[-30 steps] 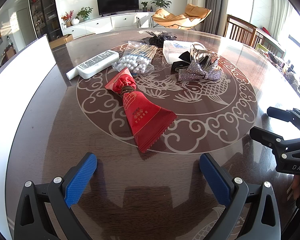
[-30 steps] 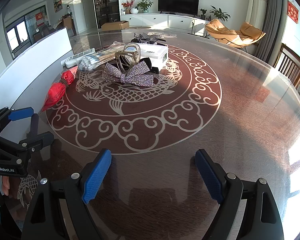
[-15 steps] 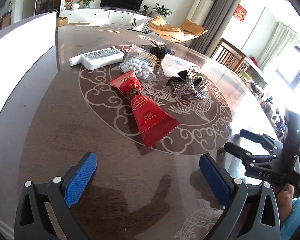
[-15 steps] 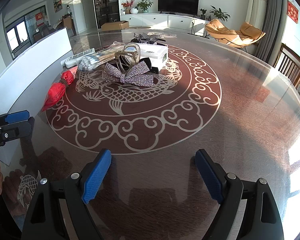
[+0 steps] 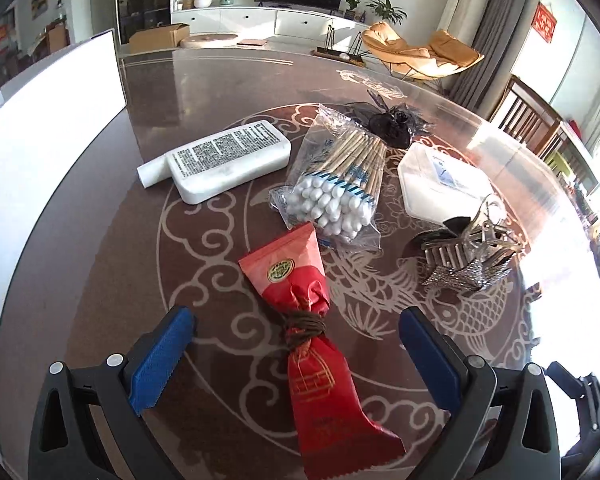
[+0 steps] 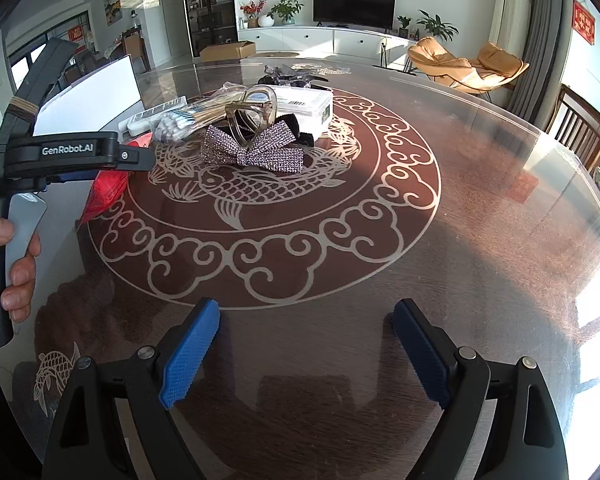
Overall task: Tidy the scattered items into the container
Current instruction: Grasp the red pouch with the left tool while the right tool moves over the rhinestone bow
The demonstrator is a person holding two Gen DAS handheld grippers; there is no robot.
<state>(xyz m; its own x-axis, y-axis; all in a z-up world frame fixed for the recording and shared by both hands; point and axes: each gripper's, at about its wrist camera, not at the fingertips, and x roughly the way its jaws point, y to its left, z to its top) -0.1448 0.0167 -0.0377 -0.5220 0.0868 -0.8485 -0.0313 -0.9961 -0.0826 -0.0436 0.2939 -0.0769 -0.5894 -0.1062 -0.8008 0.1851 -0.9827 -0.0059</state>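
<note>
Left claw (image 5: 296, 354) spread wide, straddling tied red packet (image 5: 312, 344) on worktop (image 5: 100, 264); cotton swab bag (image 5: 332, 184) at 12 o'clock beyond; right claw (image 6: 306, 354) open, gripping nothing, over bare worktop

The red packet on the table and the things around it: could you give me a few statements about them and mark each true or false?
1. The red packet lies between the open fingers of the left gripper. True.
2. The right gripper is shut on the sparkly bow. False: it is open with nothing between its fingers, and the bow lies farther off on the table.
3. The bag of cotton swabs lies beside the white bottle. True.
4. The white bottle stands upright. False: it lies flat on its side.
5. A brown cord is tied around the red packet. True.
</note>
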